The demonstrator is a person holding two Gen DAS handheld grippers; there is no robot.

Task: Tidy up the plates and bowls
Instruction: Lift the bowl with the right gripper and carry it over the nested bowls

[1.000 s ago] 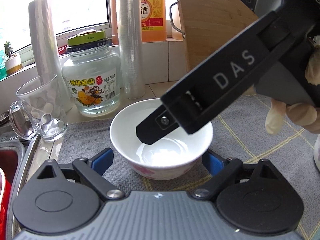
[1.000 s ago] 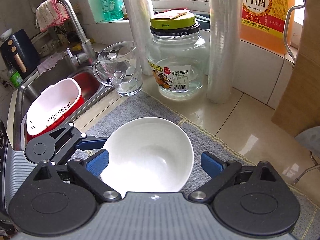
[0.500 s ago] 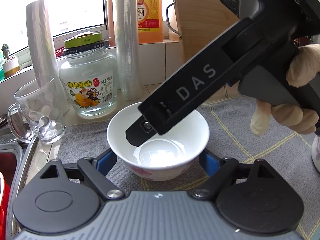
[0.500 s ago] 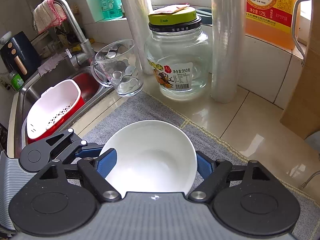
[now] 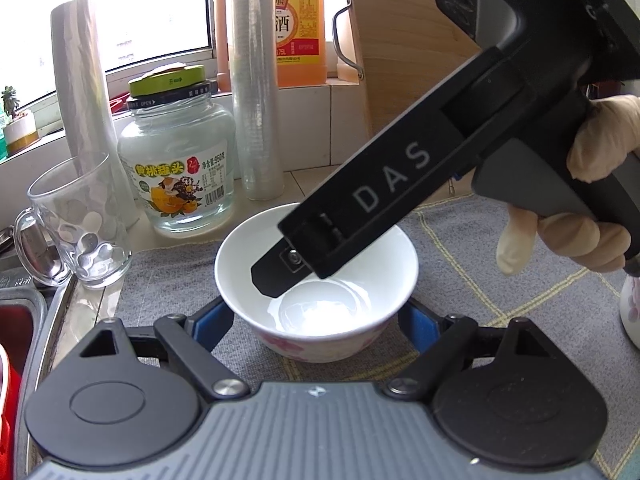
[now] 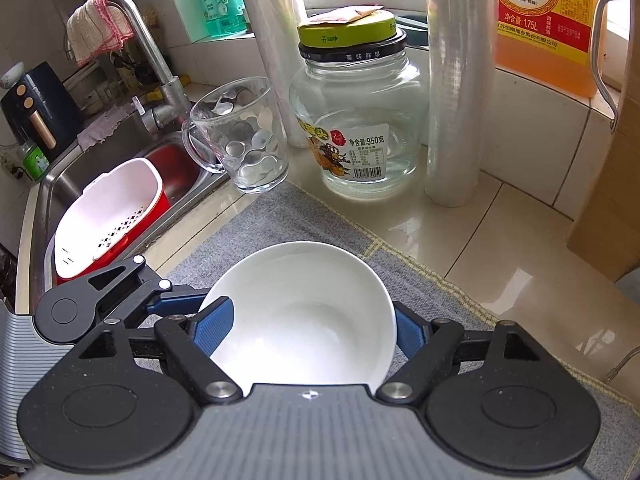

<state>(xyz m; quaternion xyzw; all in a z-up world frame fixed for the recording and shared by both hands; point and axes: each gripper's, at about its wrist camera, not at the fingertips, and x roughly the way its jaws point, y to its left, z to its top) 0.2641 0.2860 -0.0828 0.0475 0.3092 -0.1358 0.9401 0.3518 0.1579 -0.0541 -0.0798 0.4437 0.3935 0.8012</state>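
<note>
Apparently early: both grippers, left (image 5: 316,322) and right (image 6: 308,330), pinch one bowl (image 5: 316,280) at three and nine o'clock; stacking remains.

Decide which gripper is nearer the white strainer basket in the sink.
Left. The left gripper sits on the sink side of the bowl, close beside the basket; the right gripper hangs over the bowl, farther along the mat.

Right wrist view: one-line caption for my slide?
Right gripper closes on the white bowl on the grey mat, left gripper alongside.
</note>
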